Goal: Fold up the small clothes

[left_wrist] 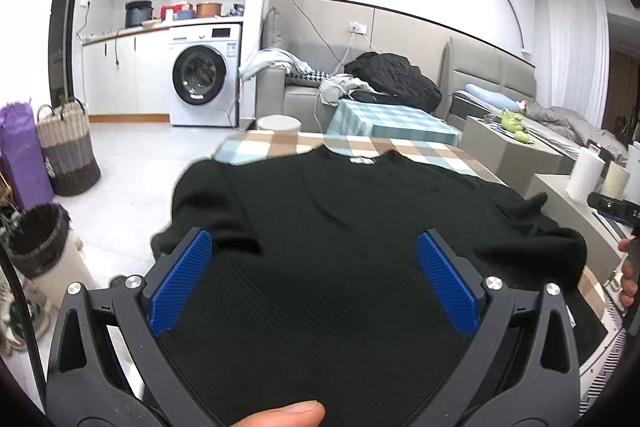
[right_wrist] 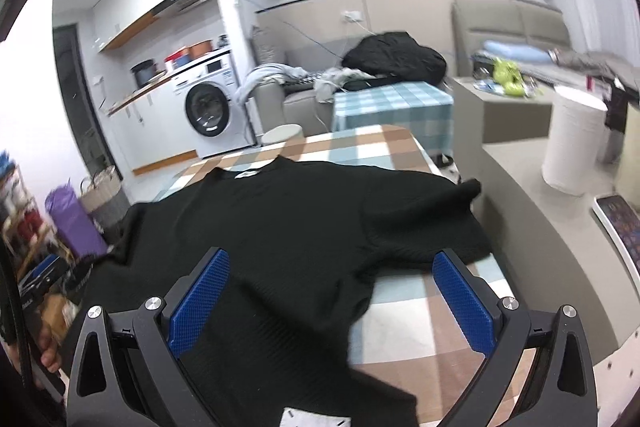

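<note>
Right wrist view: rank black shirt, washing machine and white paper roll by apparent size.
1. black shirt, by far the largest, but nearest the camera.
2. washing machine and white paper roll look alike in area; differing distances leave them unranked.

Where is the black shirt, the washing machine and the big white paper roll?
black shirt (left_wrist: 320, 211): left wrist view, middle of its chest.
washing machine (left_wrist: 200, 75): left wrist view, its round door.
paper roll (right_wrist: 574, 143): right wrist view, the side of the roll.
</note>
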